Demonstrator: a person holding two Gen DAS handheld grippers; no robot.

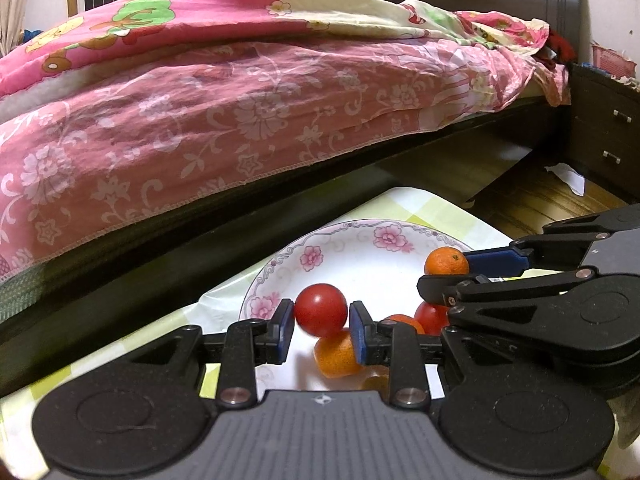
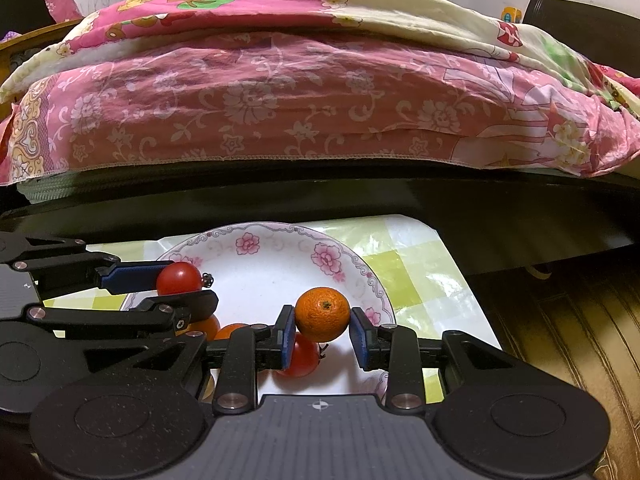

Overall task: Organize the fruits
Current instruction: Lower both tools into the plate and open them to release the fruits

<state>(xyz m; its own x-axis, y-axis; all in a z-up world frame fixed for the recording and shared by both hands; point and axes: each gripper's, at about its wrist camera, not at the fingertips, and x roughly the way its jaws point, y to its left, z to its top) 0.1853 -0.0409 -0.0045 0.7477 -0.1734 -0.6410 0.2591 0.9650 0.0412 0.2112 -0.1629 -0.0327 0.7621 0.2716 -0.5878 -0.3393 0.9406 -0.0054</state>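
Note:
My left gripper [image 1: 321,326] is shut on a red tomato [image 1: 320,309] and holds it above a white plate with pink flowers [image 1: 352,244]. My right gripper [image 2: 322,334] is shut on a small orange [image 2: 322,313] over the same plate [image 2: 272,248]. Each gripper shows in the other view, the right one [image 1: 448,270] from the right side with the orange [image 1: 446,261], the left one [image 2: 182,284] from the left side with the tomato [image 2: 179,278]. On the plate lie another orange [image 1: 334,354], a second tomato [image 2: 300,354] and more orange fruit [image 2: 230,330], partly hidden.
The plate sits on a small table with a green and white checked cloth [image 2: 404,264]. A bed with pink flowered covers [image 2: 280,100] stands close behind the table. A dark nightstand [image 1: 600,140] and wooden floor [image 1: 532,200] are at the right.

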